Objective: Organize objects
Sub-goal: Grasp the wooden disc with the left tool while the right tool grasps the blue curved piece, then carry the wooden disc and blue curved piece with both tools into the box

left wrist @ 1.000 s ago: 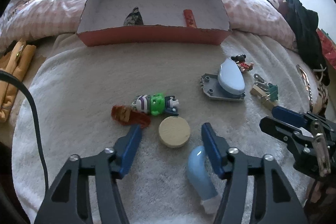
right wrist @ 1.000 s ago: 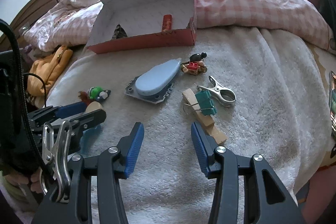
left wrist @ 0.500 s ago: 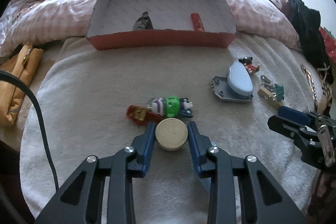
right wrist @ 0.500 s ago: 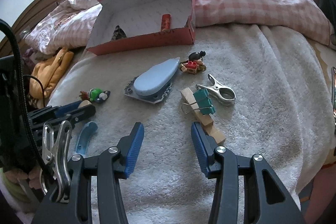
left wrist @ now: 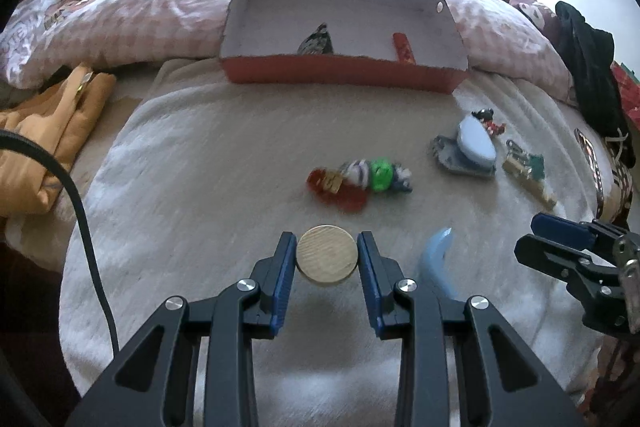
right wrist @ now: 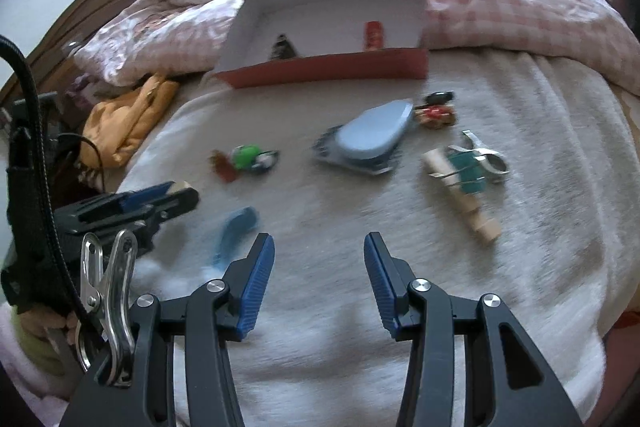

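The left gripper (left wrist: 326, 259) is clamped on a round wooden disc (left wrist: 326, 254), held just above the white blanket (left wrist: 200, 155) covering the bed. The right gripper (right wrist: 319, 281) stands apart, empty, over the blanket. Farther on lie a green toy figure (left wrist: 380, 174) and a blue case (right wrist: 372, 138). At the blanket's far edge sits an open red box (left wrist: 344, 73).

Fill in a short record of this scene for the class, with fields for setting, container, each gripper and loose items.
setting: bed with a white blanket
container: open red box, two small items inside
left gripper: shut on the wooden disc
right gripper: open, nothing between its jaws
loose items: green toy figure, blue-grey device, clips, blue curved piece
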`<control>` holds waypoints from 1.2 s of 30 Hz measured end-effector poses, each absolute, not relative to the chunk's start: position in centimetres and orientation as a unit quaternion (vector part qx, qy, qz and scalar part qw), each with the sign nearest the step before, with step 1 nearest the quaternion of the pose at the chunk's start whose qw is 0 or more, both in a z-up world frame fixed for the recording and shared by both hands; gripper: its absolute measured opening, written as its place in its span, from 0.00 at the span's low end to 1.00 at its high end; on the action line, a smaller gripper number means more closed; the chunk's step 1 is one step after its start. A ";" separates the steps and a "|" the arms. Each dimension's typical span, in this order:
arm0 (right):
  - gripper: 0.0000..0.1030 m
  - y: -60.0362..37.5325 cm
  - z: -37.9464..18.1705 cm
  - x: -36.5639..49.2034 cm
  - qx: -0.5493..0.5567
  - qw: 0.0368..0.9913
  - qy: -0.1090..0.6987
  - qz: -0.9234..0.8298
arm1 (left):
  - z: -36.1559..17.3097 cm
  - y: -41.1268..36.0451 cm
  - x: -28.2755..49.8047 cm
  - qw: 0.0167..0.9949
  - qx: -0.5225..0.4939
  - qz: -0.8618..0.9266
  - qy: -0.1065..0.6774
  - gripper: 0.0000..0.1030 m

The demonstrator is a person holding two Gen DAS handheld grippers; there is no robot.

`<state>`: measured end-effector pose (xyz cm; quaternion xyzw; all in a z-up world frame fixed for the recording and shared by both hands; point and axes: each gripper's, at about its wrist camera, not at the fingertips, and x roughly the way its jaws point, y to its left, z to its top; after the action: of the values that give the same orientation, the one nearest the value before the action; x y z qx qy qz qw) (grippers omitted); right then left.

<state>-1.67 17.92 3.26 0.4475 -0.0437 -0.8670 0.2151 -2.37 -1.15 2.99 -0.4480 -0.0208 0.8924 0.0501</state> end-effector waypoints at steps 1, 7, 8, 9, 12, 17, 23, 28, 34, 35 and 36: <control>0.47 17.5 3.3 -1.4 0.446 0.218 -0.047 -0.867 | 2.9 -1.4 -1.9 0.049 -0.448 0.892 -0.021 0.30; 0.47 13.8 2.5 -1.1 0.460 0.248 -0.039 -0.852 | 2.1 -3.4 -0.2 0.041 -0.451 0.891 -0.039 0.30; 0.47 13.1 2.4 -1.1 0.461 0.251 -0.033 -0.850 | 2.1 -3.6 0.0 0.039 -0.450 0.891 -0.041 0.30; 0.47 12.7 2.3 -1.1 0.463 0.254 -0.027 -0.849 | 2.0 -4.0 0.2 0.038 -0.450 0.891 -0.044 0.30; 0.47 11.3 1.7 -0.8 0.464 0.258 -0.005 -0.847 | 1.8 -4.6 0.5 0.035 -0.451 0.891 -0.051 0.30; 0.32 10.6 1.3 -0.7 0.448 0.238 0.039 -0.861 | 1.7 -4.9 0.6 0.037 -0.450 0.891 -0.054 0.30; 0.12 11.2 1.4 -0.8 0.446 0.239 0.035 -0.862 | 1.8 -4.1 0.3 0.053 -0.450 0.890 -0.048 0.30; 0.12 12.4 1.9 -1.2 0.432 0.208 0.048 -0.876 | 2.0 -2.6 -0.1 0.077 -0.451 0.888 -0.040 0.30; 0.12 14.8 1.4 -2.0 0.441 0.184 0.019 -0.878 | 1.7 -0.9 -0.6 0.086 -0.449 0.889 -0.020 0.30; 0.12 14.9 1.4 -2.0 0.443 0.184 0.018 -0.877 | 1.7 -0.7 -0.5 0.086 -0.448 0.890 -0.014 0.30; 0.12 14.8 1.3 -2.0 0.443 0.185 0.019 -0.877 | 1.7 -0.6 -0.5 0.086 -0.447 0.890 -0.010 0.30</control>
<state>-2.01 14.83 1.35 0.4433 0.0192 -0.8768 0.1852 -0.46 -0.61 1.67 -0.4472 -0.0099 0.8902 0.0860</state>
